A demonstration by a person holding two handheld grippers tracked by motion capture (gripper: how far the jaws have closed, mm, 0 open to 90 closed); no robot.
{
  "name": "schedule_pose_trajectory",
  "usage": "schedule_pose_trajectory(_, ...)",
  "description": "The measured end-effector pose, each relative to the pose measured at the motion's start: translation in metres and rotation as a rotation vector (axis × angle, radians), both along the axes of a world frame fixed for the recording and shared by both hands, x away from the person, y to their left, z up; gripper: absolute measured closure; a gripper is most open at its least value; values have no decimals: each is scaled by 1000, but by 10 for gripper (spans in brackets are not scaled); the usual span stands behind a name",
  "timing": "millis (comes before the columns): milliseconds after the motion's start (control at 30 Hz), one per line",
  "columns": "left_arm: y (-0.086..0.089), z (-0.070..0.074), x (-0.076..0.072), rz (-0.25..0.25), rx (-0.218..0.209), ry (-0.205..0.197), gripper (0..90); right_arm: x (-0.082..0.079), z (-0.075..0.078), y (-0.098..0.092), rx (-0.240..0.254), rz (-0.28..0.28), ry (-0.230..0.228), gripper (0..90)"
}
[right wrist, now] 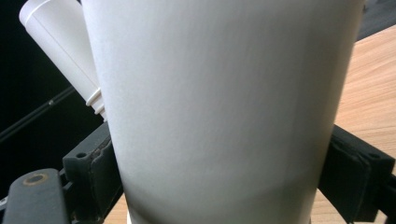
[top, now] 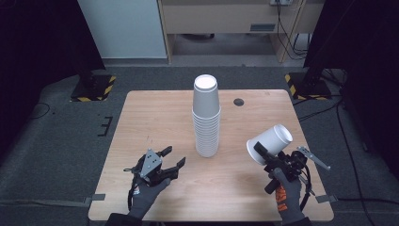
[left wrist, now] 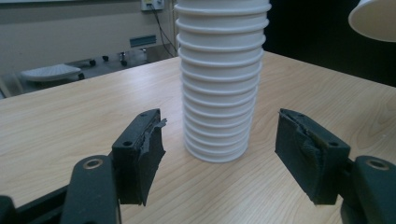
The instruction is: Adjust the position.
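A plain white paper cup [top: 270,142] is pinched between the jaws of the right gripper [top: 261,151], lifted off the bench and tipped on its side near the right front corner, its flat bottom angled up and away from the person. In the right gripper view the cup's [right wrist: 219,107] smooth, unmarked wall sits squarely between the two black pads, which press on it from both sides.

At the middle of the bench stands a tall stack of matching white cups [top: 206,115], nested upside down, their rolled rims forming a ladder of ridges. The left gripper [top: 174,157], held low at the front left in a gloved hand [top: 147,190], points toward that stack, its jaws spread and holding nothing; in the left gripper view the stack [left wrist: 220,79] rises just beyond the open pads, apart from them.

The bench [top: 155,117] is pale wood grain with a small dark round cap [top: 239,101] set near its far edge. It stands on grey carpet in a dim room, with yellow-and-black striped stand feet [top: 94,88] at either far corner and light wooden furniture behind.
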State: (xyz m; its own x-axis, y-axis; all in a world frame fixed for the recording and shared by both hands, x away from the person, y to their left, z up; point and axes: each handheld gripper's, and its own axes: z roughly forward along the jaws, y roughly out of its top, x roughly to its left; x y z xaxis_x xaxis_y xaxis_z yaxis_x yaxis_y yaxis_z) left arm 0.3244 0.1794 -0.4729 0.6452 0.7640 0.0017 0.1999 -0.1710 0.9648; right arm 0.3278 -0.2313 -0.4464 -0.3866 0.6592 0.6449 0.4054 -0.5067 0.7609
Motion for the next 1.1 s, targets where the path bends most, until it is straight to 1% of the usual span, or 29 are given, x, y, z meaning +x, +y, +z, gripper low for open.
schedule_pose_trajectory(133, -11, 2, 1, -18, -6, -9, 314, 0, -1, 0, 17, -5, 5, 129)
schedule_pose_trajectory(167, -17, 3, 2, -28, -9, -15, 316, -1, -2, 1, 23, -5, 8, 129)
schedule_pose_trajectory(200, -17, 3, 2, -28, -9, -15, 317, -1, -2, 1, 23, -5, 8, 129)
schedule_pose_trajectory(233, -23, 4, 2, -39, -11, -21, 317, -1, -2, 1, 28, -3, 11, 129)
schedule_pose_trajectory(267, -23, 4, 2, -39, -11, -21, 318, -1, -2, 1, 28, -3, 11, 129)
schedule_pose_trajectory(300, -29, 4, 2, -52, -9, -30, 320, -2, -3, 2, 38, 1, 16, 129)
schedule_pose_trajectory(333, -29, 4, 2, -52, -9, -30, 321, -2, -3, 2, 38, 1, 16, 129)
schedule_pose_trajectory(433, -38, 6, 2, -67, -13, -41, 322, -2, -3, 2, 59, 6, 21, 128)
schedule_pose_trajectory(467, -38, 6, 2, -67, -13, -41, 323, -2, -3, 2, 59, 6, 21, 128)
schedule_pose_trajectory(500, -42, 6, 2, -73, -16, -47, 325, -2, -4, 2, 73, 12, 27, 128)
schedule_pose_trajectory(533, -42, 6, 2, -73, -16, -47, 326, -2, -4, 2, 73, 12, 27, 128)
schedule_pose_trajectory(567, -47, 6, 2, -82, -16, -54, 328, -2, -5, 2, 93, 18, 36, 128)
schedule_pose_trajectory(667, -51, 6, 2, -94, -12, -61, 328, -1, -6, 1, 105, 24, 39, 128)
schedule_pose_trajectory(700, -55, 7, 2, -107, -8, -72, 330, -1, -6, 1, 112, 27, 42, 127)
schedule_pose_trajectory(733, -55, 7, 2, -107, -8, -72, 331, -1, -6, 1, 112, 27, 42, 127)
schedule_pose_trajectory(867, -65, 7, 3, -121, -6, -78, 334, -2, -6, 2, 123, 34, 51, 127)
schedule_pose_trajectory(900, -70, 7, 3, -125, -6, -78, 336, -2, -7, 2, 121, 34, 50, 127)
schedule_pose_trajectory(933, -70, 7, 3, -125, -6, -78, 337, -2, -7, 2, 121, 34, 50, 127)
schedule_pose_trajectory(967, -76, 6, 3, -137, -4, -78, 339, -2, -6, 3, 126, 37, 50, 126)
schedule_pose_trajectory(1000, -76, 6, 3, -137, -4, -78, 341, -2, -6, 3, 126, 37, 50, 126)
schedule_pose_trajectory(1033, -82, 5, 4, -146, -8, -81, 344, -2, -6, 2, 133, 38, 50, 126)
schedule_pose_trajectory(1067, -82, 5, 4, -146, -8, -81, 345, -2, -6, 2, 133, 38, 50, 126)
schedule_pose_trajectory(1100, -86, 5, 5, -151, -10, -84, 345, -2, -6, 2, 137, 39, 48, 126)
